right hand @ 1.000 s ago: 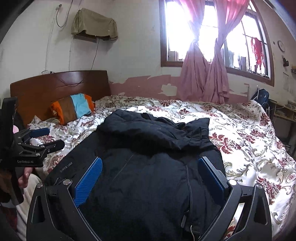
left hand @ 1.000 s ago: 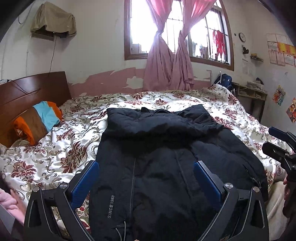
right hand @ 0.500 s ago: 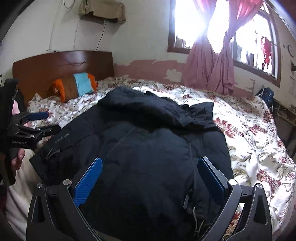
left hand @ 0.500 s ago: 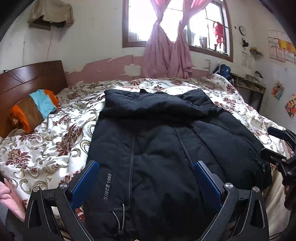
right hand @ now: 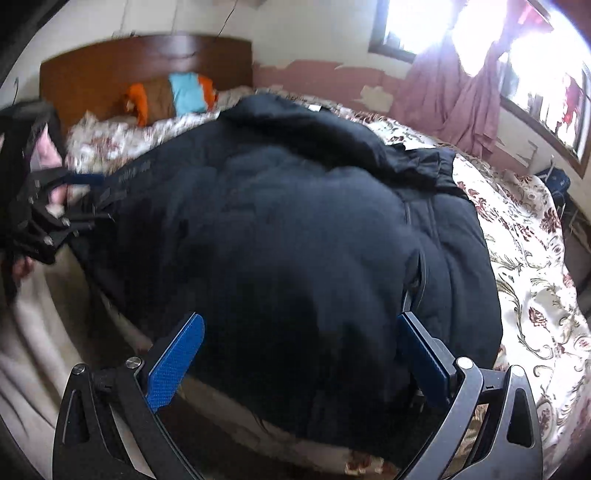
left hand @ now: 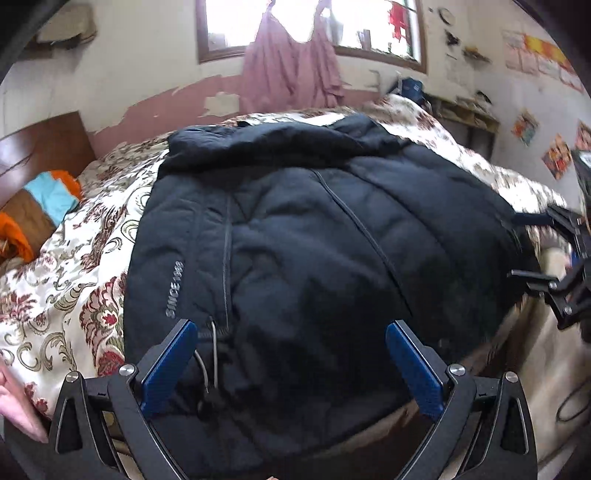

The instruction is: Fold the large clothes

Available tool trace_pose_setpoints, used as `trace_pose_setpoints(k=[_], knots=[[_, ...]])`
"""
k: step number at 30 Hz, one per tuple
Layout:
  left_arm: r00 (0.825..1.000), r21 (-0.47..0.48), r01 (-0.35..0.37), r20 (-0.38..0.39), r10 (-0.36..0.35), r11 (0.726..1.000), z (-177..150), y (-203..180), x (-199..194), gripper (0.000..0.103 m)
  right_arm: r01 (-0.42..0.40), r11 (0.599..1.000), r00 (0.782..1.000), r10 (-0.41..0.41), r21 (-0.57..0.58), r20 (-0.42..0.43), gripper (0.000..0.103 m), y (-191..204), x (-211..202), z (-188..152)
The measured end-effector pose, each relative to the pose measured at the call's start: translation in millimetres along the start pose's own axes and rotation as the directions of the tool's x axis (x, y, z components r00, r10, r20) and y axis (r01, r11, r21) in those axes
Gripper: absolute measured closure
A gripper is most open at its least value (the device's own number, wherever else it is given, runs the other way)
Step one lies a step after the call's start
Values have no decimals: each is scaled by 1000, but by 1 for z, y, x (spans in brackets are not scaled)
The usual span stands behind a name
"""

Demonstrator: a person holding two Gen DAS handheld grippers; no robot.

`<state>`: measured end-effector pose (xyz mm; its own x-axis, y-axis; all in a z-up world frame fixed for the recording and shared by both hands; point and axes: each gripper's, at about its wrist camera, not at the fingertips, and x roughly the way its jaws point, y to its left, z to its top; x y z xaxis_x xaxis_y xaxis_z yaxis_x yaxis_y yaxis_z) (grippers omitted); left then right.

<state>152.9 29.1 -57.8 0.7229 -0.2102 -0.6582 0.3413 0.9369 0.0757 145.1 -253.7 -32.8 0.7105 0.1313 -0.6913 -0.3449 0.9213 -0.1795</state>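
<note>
Left gripper [left hand: 291, 363]: spread wide and empty, its blue pads [left hand: 168, 363] poised over the near hem of the black padded jacket [left hand: 314, 240] — the left pad beside the hem drawcord [left hand: 212, 354]; whether it brushes the cloth cannot be told.

Jacket: spread flat on the floral bedspread [left hand: 66, 284], hood end toward the window [left hand: 295, 22], hem hanging at the near edge of the bed. Its long axis runs straight away from both grippers.

Lettering: "SINCE 1988" [left hand: 174, 290] runs up the jacket's left side, just ahead of the left pad.

Key relation: the hem lies directly ahead of and below both tools; the left one stands nearer the left hem corner, the right one nearer the right.

Right gripper [right hand: 299, 363]: likewise fully parted, gripping nothing, with the dark hem showing between its pads [right hand: 175, 363].

Likely step: judging by the layout, each tool is lining up on its own hem corner for a first fold — no grasp made yet.

Background: a striped pillow [right hand: 173, 96] against the wooden headboard [right hand: 144, 59], well clear of the jacket.
</note>
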Motion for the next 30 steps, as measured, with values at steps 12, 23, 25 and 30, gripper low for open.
trace_pose_setpoints(k=[12,23,25,30], knots=[[999,25,26,-47,-24,999,-23,-9,0,0,64,991,992,-77,-121,-103,2,24,10,-20],[998,26,27,-50,-26,999,-34,-15,-5,0,175,934,964,-226,-312,-138,2,56,28,-30],[998,43,26,-59,-23,999,-39,-21,-5,0,215,915,952,-274,-342,-135,2,62,33,-31],[998,91,24,-53,-19,996,-43,-31,-8,0,325,882,922,-375,-343,-91,2,65,40,-29]])
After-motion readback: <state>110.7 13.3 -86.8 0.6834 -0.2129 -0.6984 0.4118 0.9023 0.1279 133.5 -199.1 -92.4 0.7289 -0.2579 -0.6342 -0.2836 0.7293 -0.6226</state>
